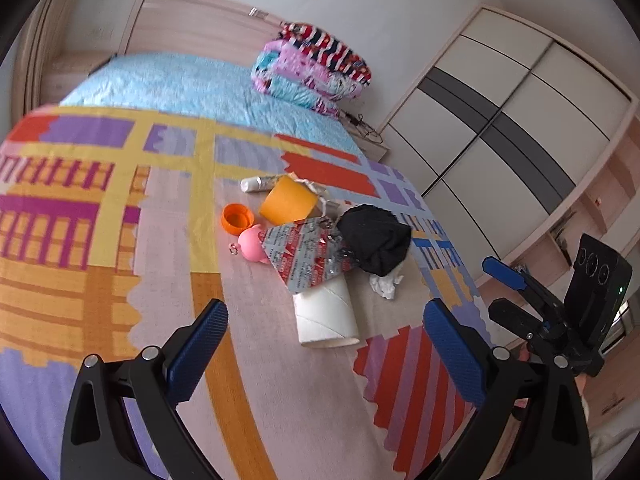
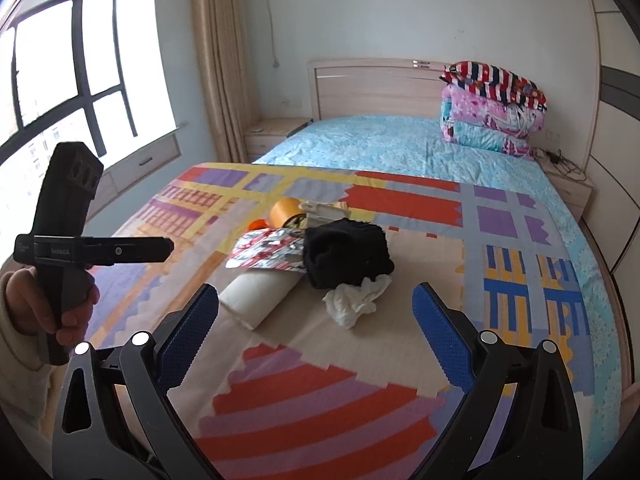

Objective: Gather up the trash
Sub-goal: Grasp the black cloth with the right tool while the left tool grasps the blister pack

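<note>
A heap of trash lies on the patterned blanket [image 1: 120, 208] on the bed. It holds a white cardboard tube [image 1: 325, 314], a silver and red foil wrapper [image 1: 308, 252], a crumpled white tissue [image 1: 386, 283], an orange paper cup [image 1: 287, 200], an orange lid [image 1: 237, 219], a pink ball toy [image 1: 252, 244], a small white tube [image 1: 256, 184] and a black cloth [image 1: 376, 238]. My left gripper [image 1: 326, 312] is open and empty, just short of the cardboard tube. My right gripper [image 2: 316, 304] is open and empty, short of the tissue [image 2: 354, 300] and the tube [image 2: 262, 294].
Folded quilts [image 1: 316, 68] sit at the bed's head on the blue sheet [image 2: 400, 144]. A wardrobe [image 1: 512, 120] stands beside the bed, a bedside table [image 2: 568, 184] with cables between them. A window [image 2: 60, 72] is on the far side.
</note>
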{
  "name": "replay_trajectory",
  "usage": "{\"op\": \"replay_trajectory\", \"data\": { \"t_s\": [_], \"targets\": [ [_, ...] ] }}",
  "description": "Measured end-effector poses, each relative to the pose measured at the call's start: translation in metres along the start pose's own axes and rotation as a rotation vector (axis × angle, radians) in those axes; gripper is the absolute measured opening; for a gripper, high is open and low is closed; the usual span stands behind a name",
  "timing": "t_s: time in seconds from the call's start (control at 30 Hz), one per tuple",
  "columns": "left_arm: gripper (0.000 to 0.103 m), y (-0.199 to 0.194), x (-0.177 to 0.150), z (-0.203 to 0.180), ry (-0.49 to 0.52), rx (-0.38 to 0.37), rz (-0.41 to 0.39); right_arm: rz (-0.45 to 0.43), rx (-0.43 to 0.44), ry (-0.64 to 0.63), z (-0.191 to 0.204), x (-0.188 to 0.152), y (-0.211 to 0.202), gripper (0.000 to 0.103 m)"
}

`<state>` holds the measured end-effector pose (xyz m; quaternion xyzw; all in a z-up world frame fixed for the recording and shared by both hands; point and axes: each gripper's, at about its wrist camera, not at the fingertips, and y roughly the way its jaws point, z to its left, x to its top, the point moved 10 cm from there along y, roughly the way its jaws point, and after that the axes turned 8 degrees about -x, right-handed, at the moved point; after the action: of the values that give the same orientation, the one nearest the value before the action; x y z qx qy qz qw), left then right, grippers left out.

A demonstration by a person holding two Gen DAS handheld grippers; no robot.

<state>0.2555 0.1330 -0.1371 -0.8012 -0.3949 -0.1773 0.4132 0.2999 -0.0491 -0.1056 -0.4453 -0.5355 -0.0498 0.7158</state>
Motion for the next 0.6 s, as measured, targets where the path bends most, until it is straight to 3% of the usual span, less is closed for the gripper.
{"op": "replay_trajectory", "data": {
  "t_s": [0.3, 0.47, 0.53, 0.6],
  "targets": [
    [0.083, 0.037, 0.006, 0.033, -0.094, 0.010, 0.045, 0.040, 0.010, 0.012, -0.009, 0.013, 0.057, 0.098],
    [0.072, 0.050, 0.007, 0.038, -0.136, -0.024, 0.067, 0.053, 0.012, 0.014, -0.008, 0.013, 0.076, 0.098],
    [0.062, 0.052, 0.008, 0.039, -0.138, -0.033, 0.070, 0.060, 0.012, 0.021, -0.008, 0.013, 0.082, 0.098],
    [0.061, 0.054, 0.010, 0.041, -0.147, -0.043, 0.069, 0.065, 0.012, 0.023, -0.008, 0.011, 0.087, 0.098]
  ]
}}
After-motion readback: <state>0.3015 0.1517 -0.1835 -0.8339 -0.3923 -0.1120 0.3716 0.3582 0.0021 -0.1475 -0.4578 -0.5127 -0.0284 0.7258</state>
